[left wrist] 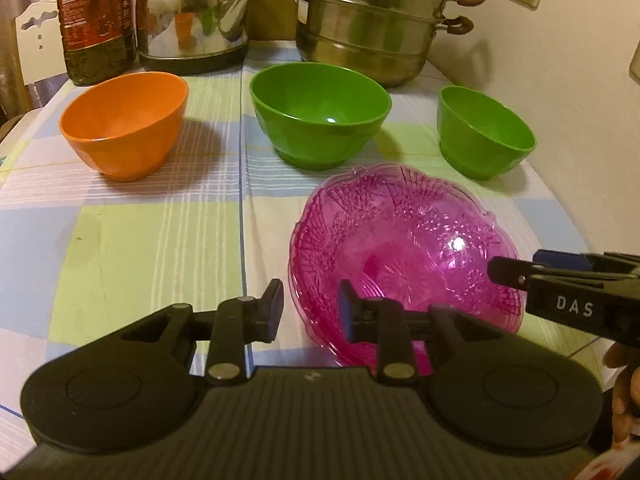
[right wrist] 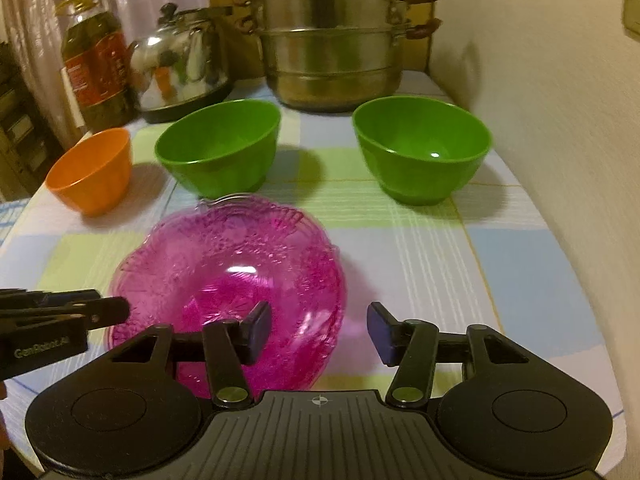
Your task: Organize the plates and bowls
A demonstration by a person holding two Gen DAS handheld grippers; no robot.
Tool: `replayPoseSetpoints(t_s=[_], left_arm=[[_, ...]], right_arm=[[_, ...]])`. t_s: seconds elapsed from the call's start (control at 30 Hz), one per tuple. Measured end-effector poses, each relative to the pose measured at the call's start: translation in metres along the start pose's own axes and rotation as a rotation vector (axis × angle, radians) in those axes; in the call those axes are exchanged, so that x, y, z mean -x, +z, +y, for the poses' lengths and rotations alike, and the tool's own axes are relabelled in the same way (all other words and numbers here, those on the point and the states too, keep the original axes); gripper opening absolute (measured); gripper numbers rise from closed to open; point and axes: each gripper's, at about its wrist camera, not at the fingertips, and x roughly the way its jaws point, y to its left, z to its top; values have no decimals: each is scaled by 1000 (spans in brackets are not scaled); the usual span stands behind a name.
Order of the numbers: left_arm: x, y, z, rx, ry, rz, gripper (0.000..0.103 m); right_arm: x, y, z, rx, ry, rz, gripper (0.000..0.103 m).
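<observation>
Nearest, the left hand-held gripper (left wrist: 308, 304) straddles the pink dish's (left wrist: 404, 240) near rim, pads spread and not pressing. The right hand-held gripper (right wrist: 318, 330) is spread wider across the opposite rim. The dish sits toward the table's (left wrist: 120, 248) near edge; if either closes off-centre, the thin rim could slip or tip. Beyond stand an orange bowl (left wrist: 124, 124) and two green bowls (left wrist: 320, 112) (left wrist: 484, 132). The steamer's (left wrist: 372, 20) top is cut off.
</observation>
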Motion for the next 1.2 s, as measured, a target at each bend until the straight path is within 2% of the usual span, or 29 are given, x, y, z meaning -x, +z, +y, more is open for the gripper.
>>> replayPoseSetpoints(t_s=[0.57, 1.2], left_arm=[[31, 2, 4, 32, -1, -29, 26], [92, 5, 41, 54, 36, -85, 27]], right_arm=[[32, 1, 2, -45, -3, -33, 53], [72, 11, 59, 0, 87, -63, 53]])
